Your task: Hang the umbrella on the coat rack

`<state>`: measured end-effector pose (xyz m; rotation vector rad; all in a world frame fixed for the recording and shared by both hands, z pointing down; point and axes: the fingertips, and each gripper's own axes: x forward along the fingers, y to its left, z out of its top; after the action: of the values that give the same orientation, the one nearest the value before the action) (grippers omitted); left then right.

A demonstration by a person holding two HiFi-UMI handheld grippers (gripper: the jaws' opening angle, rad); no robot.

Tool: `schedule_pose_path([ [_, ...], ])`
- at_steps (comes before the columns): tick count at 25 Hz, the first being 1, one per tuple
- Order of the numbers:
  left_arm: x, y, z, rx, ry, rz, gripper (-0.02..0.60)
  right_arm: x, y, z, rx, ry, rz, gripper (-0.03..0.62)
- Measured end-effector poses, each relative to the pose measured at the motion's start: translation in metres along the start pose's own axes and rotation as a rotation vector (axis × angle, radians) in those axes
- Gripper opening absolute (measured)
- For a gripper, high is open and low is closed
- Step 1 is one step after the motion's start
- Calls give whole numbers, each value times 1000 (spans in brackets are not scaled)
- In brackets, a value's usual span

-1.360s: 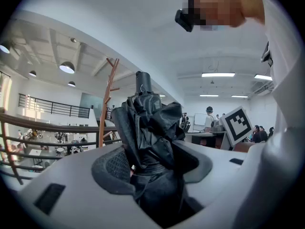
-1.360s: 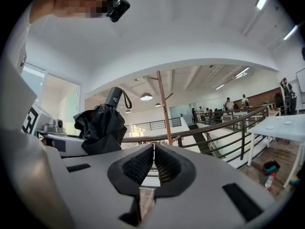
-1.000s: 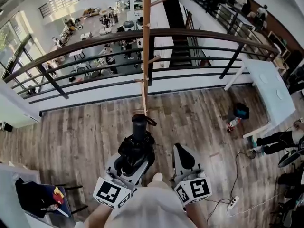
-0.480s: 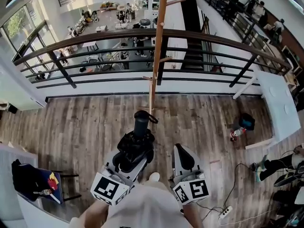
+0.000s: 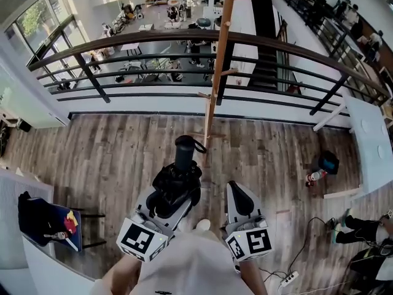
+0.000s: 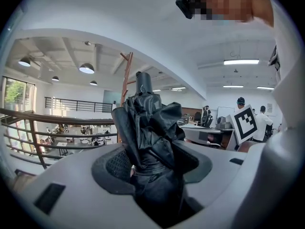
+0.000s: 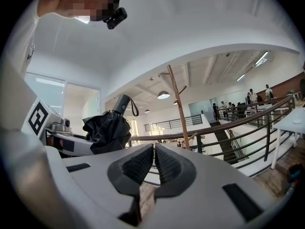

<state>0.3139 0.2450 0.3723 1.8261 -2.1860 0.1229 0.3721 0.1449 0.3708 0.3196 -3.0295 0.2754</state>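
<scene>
A folded black umbrella (image 5: 178, 183) stands upright in my left gripper (image 5: 161, 209), whose jaws are shut on its bunched fabric (image 6: 151, 142). Its handle (image 5: 183, 147) with a wrist strap points toward the wooden coat rack (image 5: 217, 72), which rises in front of the railing with short pegs along its pole. The rack's pole (image 6: 125, 80) shows behind the umbrella in the left gripper view and stands at centre (image 7: 177, 106) in the right gripper view. My right gripper (image 5: 239, 203) is beside the left, shut with nothing between its pads (image 7: 153, 163). The umbrella (image 7: 110, 125) shows at its left.
A dark curved railing (image 5: 123, 48) borders the wooden floor (image 5: 98, 158), with a lower hall beyond it. A white table (image 5: 374, 140) stands at right, a dark bag (image 5: 328, 162) and bottle beside it. A chair with clothes (image 5: 46, 223) sits at left. A power strip (image 5: 287, 279) lies near my feet.
The view has shifted so the coat rack sits further right and closer. Both grippers keep the same pose, the umbrella still held upright.
</scene>
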Motion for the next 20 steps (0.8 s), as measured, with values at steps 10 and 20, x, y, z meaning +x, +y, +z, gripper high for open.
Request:
schedule_pose_path([
  [10,22,123,22,13,-47,-40,245,120,29,0,-3,21,-37,35],
  [20,38,259,46,61,-57,-158,245,243,74,9,6,-26,-145,35],
])
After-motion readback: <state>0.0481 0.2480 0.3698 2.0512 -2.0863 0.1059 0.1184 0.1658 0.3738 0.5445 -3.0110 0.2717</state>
